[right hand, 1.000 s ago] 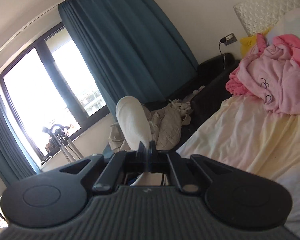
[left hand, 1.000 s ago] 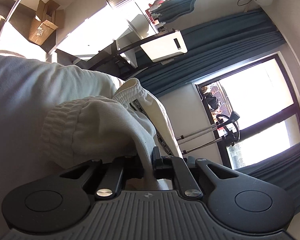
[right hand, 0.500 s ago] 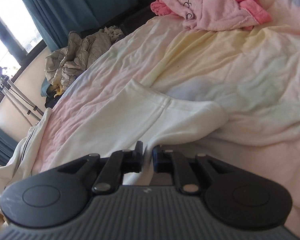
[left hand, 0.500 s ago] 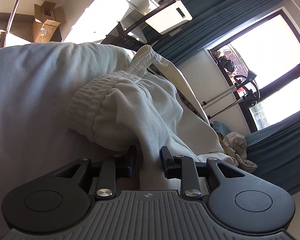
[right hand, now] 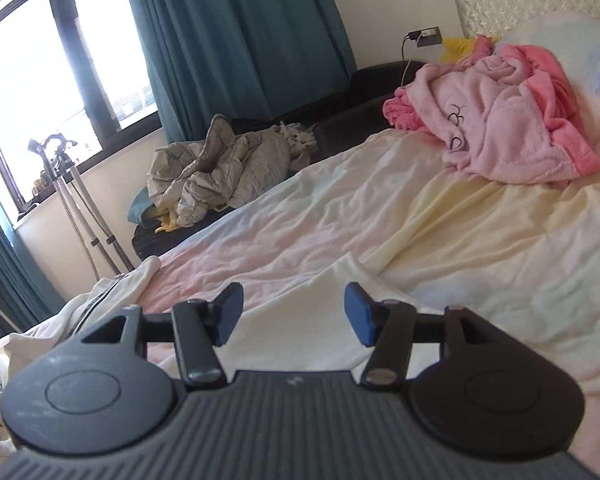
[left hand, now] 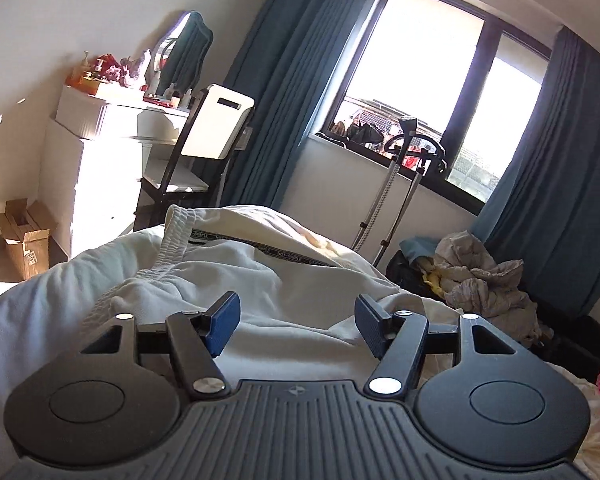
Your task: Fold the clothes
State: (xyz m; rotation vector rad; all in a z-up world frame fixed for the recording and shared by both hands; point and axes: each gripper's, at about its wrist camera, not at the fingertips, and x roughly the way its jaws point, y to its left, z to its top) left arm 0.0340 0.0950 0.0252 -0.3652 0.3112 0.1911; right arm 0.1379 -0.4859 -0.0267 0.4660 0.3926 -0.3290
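Cream sweatpants (left hand: 300, 280) spread crumpled on the bed (right hand: 480, 240), lower centre of both frames. Left tongs (left hand: 298, 326) opening, pads clear of the cloth just under them, nothing clamped. Right tongs (right hand: 292, 314) opening too, over a flat trouser leg (right hand: 320, 292). Ribbed waistband (left hand: 172, 240) farther up left. Near hem hidden behind the tongs' body.

bed (right hand: 440, 216), cream trousers (left hand: 300, 280), pink robe (right hand: 508, 136)
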